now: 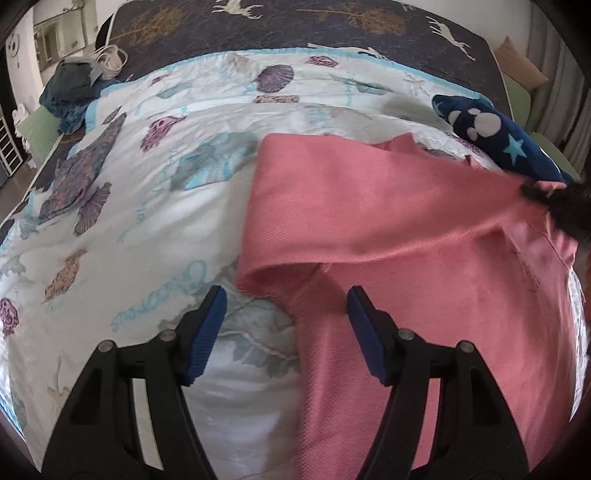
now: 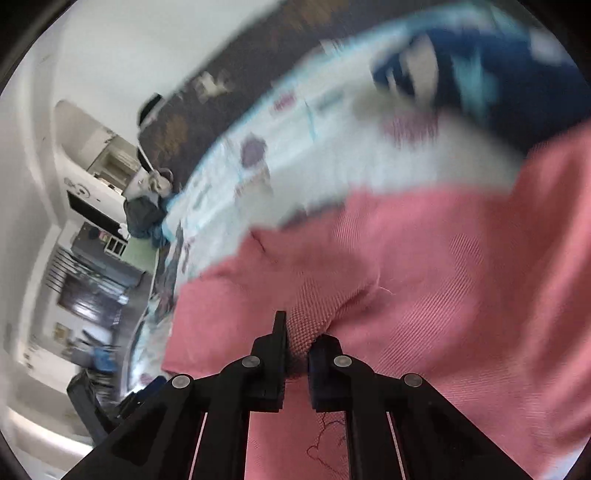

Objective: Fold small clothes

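Observation:
A pink garment (image 1: 388, 221) lies spread on the white seashell-print quilt (image 1: 147, 192), with one part folded over the rest. My left gripper (image 1: 286, 299) is open and empty just above the garment's near left edge. My right gripper (image 2: 297, 339) is shut on a bunched fold of the pink garment (image 2: 424, 277) and lifts it; it shows as a dark blurred shape at the garment's right edge in the left wrist view (image 1: 546, 195). The right wrist view is motion-blurred.
A navy fleece item with white paw prints and a blue star (image 1: 495, 136) lies beyond the garment at the right. A dark blue cloth pile (image 1: 70, 96) and a white cord (image 1: 110, 59) sit at the far left. A dark deer-print bedsheet (image 1: 295, 26) lies beneath the quilt.

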Demonstrator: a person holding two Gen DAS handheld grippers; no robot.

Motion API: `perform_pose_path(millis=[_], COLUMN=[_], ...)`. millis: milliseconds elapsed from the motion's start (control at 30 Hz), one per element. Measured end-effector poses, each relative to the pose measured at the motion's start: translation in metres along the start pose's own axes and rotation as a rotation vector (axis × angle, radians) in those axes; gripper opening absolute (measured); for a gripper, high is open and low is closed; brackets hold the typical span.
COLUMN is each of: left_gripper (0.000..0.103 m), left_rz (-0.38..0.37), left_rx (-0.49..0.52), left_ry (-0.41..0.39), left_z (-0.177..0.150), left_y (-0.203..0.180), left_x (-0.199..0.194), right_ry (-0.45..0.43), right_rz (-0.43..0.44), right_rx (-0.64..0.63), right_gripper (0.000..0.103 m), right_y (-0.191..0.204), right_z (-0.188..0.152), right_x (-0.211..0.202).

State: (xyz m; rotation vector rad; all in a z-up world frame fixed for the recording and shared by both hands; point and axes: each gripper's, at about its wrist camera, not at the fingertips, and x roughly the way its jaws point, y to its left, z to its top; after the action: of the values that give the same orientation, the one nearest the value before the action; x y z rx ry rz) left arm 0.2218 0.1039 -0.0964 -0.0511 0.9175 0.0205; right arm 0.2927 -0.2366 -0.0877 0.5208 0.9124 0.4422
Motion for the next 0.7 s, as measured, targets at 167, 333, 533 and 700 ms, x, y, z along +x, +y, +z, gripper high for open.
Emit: perform_pose_path(millis=[167, 333, 533, 700], left_gripper=[0.075, 0.075, 0.075, 0.075], left_rz=[0.005, 0.075, 0.178, 0.127], left_rx=[0.056, 0.044, -0.08, -0.188], left_ry=[-0.031, -0.016, -0.03, -0.044], left_z=[-0.004, -0.008, -0.009, -0.011], left_y=[-0.009, -0.007, 0.023, 0.047], left_x=[-0.007, -0.002, -0.005, -0.019], right_ry=[-0.118, 0.025, 0.028, -0.026], right_rz=[-0.142, -0.191, -0.206, -0.235], right_rx=[-0.089, -0.046, -0.016, -0.025], right_gripper=[0.008, 0.012, 0.017, 0.033], right_y=[-0.006, -0.044, -0.064, -0.071], right_z=[-0.003, -0.028, -0.042, -0.054], right_x=[-0.068, -0.054, -0.047, -0.079])
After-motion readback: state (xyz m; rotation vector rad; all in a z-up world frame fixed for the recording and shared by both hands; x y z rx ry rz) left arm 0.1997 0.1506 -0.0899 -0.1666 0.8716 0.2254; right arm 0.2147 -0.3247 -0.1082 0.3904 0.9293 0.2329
